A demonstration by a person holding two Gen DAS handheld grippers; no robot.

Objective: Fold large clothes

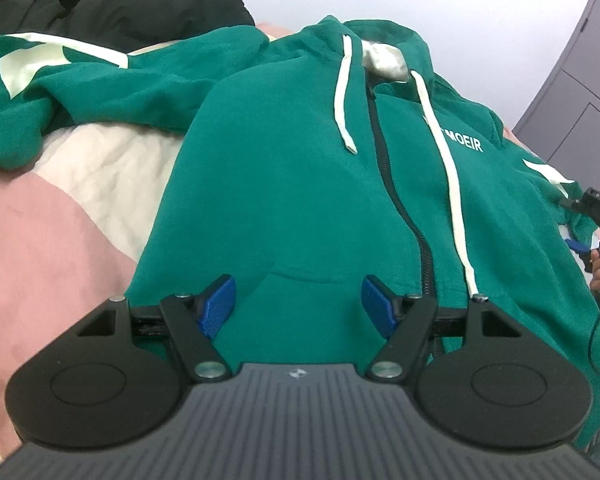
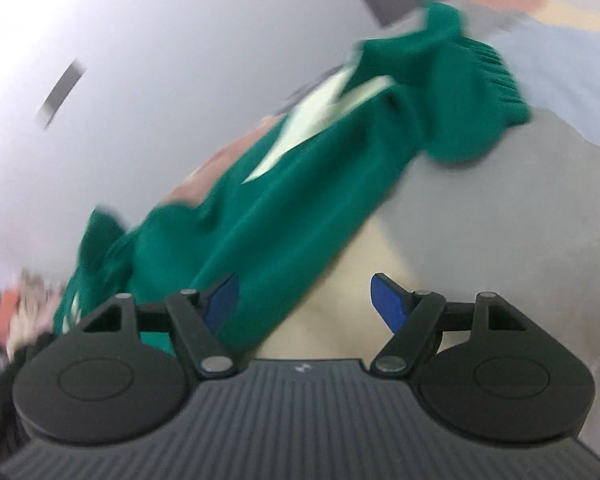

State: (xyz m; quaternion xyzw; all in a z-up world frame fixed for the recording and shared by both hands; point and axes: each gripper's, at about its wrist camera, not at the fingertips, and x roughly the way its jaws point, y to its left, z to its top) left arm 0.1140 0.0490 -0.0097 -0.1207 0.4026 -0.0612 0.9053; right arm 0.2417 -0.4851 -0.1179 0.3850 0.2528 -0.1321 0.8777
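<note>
Fleecy green hoodie (image 1: 284,184), ribbed cuff (image 2: 496,76).

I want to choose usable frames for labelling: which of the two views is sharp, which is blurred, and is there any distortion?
Left wrist view: sharp; the green hoodie, its zipper and chest lettering read clearly, though fisheye bending curves the cabinet at the right edge. Right wrist view: motion-blurred; the sleeve and its cuff smear, while the right gripper itself stays fairly crisp.

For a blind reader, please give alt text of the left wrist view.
A green zip-up hoodie with white drawstrings lies front-up on a pink and cream bedspread. The open left gripper hovers over its hem, black clothing behind.
</note>
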